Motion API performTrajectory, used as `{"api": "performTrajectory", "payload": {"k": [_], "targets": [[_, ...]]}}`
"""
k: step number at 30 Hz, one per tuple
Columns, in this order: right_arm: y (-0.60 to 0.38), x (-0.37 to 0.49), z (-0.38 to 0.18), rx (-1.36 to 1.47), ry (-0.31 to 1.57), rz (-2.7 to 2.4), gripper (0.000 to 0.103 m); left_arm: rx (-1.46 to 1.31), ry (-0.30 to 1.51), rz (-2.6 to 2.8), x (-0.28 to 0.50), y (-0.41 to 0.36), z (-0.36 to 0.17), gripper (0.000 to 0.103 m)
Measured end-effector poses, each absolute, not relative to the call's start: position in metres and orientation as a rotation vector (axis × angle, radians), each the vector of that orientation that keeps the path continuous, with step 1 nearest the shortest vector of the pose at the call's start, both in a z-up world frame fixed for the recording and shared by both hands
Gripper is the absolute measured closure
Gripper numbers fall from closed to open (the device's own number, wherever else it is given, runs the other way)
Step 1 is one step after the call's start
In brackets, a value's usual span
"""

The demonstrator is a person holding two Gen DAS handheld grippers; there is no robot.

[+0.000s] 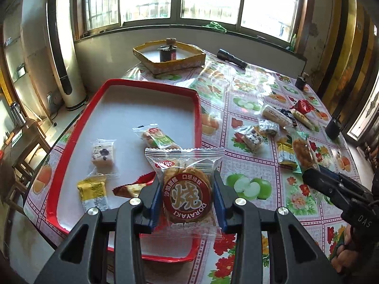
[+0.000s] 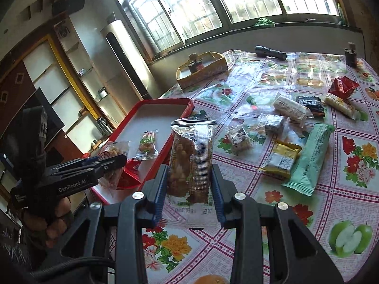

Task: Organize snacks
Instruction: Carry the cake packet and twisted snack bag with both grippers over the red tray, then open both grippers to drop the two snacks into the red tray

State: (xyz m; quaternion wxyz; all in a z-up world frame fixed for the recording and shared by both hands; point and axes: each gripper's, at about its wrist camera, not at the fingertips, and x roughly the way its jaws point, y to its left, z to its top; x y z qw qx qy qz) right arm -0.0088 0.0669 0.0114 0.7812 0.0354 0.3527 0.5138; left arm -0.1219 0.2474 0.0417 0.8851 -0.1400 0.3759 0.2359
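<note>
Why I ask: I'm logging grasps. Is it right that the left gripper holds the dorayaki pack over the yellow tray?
Not quite. In the left wrist view, the left gripper holds the dorayaki pack over the red tray; the yellow tray sits farther back.

Red tray (image 1: 199, 108), fruit-and-flower tablecloth (image 1: 248, 142), seemingly pale green wrapper (image 2: 310, 158).

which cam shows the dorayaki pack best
The left wrist view: the dorayaki pack sits front and centre between the left gripper fingers, label readable, above the red tray. The right wrist view shows that pack only edge-on and partly hidden behind the left gripper.
</note>
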Motion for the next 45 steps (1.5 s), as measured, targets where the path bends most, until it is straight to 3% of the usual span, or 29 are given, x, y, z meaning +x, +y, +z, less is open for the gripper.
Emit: {"api": "performTrajectory", "payload": {"k": [15,27,45], "targets": [[0.096,-0.007,0.01,0.076,0.787,1.181,0.066,-0.361,0.732,0.564,-0.14,0.292,0.051,0.066],[0.188,0.001,0.016,-0.003,0.787,1.263,0.065,-0.436,0.714,0.603,-0.132,0.343,0.055,0.066],[0.285,0.027,-0.001,-0.139,0.876,1.282,0.065,-0.507,0.878,0.667,-0.079,0.403,0.02,0.066]]}}
